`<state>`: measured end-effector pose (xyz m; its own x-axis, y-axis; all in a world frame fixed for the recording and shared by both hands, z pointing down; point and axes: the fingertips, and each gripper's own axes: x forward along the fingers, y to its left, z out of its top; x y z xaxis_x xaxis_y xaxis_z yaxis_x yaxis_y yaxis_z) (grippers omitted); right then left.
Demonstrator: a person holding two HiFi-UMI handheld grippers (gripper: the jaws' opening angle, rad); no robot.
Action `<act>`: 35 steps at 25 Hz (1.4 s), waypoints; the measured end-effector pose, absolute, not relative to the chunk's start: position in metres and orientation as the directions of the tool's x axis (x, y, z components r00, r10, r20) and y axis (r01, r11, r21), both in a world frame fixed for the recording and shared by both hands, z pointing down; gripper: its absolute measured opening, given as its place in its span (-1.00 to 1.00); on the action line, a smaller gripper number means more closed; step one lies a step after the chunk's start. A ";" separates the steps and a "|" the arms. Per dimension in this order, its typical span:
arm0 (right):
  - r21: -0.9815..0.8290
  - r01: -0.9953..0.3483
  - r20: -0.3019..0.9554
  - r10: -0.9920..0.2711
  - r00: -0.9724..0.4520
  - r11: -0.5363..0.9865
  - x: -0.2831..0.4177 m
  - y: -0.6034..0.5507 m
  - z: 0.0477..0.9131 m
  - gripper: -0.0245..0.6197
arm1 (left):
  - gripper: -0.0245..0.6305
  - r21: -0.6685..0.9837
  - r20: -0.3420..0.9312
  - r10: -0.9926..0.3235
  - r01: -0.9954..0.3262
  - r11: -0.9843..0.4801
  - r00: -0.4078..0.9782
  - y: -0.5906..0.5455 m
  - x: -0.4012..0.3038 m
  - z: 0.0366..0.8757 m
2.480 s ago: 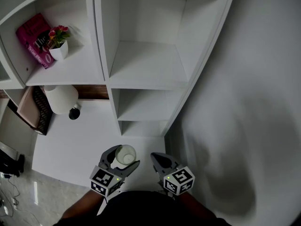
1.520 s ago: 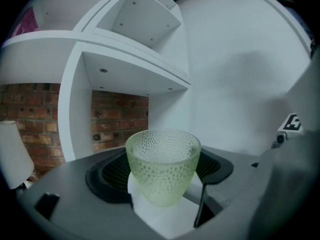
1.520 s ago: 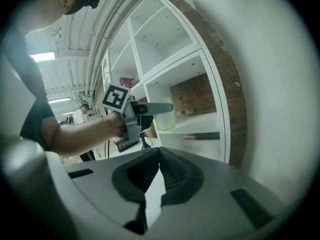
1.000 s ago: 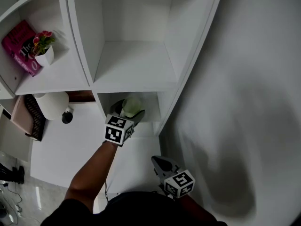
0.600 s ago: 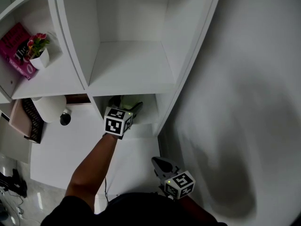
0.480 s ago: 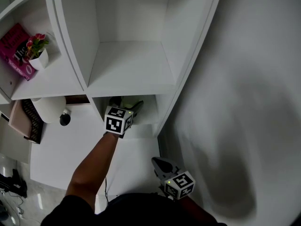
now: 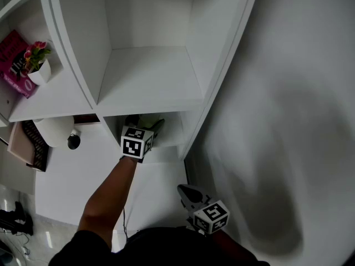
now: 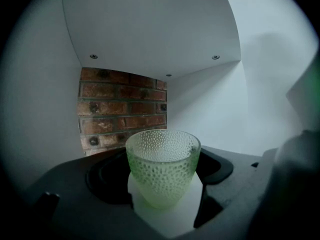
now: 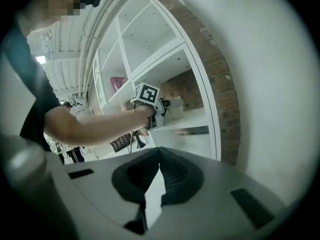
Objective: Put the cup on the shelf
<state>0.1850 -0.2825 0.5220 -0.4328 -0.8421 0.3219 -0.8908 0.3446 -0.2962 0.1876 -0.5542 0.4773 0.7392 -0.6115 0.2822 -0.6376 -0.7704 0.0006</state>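
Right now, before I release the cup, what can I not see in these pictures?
1. Cup base: in the left gripper view the jaws of the left hand-held gripper cover it, so contact with the shelf is unknown.
2. Cup in the head view: mostly hidden by the shelf and the marker cube.
3. Book, head view: cut off by the left edge; its print is too small.

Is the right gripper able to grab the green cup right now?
Probably not. The cup sits between the jaws of the left gripper, inside the low shelf compartment. The right gripper hangs well back from the shelf, jaws together, and the left arm fills the way in.
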 end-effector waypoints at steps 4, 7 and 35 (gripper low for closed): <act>-0.297 -0.889 0.323 -0.840 -0.437 0.348 0.182 -0.283 0.520 -0.91 | 0.25 -0.014 0.292 -0.608 -0.632 -0.775 0.738 -0.554 0.189 0.479; -0.293 -0.889 0.322 -0.839 -0.439 0.353 0.180 -0.283 0.520 -0.91 | 0.25 -0.028 0.301 -0.598 -0.620 -0.784 0.743 -0.552 0.190 0.479; -0.251 -0.887 0.279 -0.848 -0.451 0.389 0.159 -0.271 0.502 -0.91 | 0.33 0.065 0.221 -0.516 -0.541 -0.839 0.827 -0.452 0.148 0.439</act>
<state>0.1587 -0.2706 0.5018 -0.4508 -0.8480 0.2785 -0.8865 0.3890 -0.2505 0.1483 -0.4516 0.4394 0.8273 -0.5164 0.2211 -0.5408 -0.8387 0.0646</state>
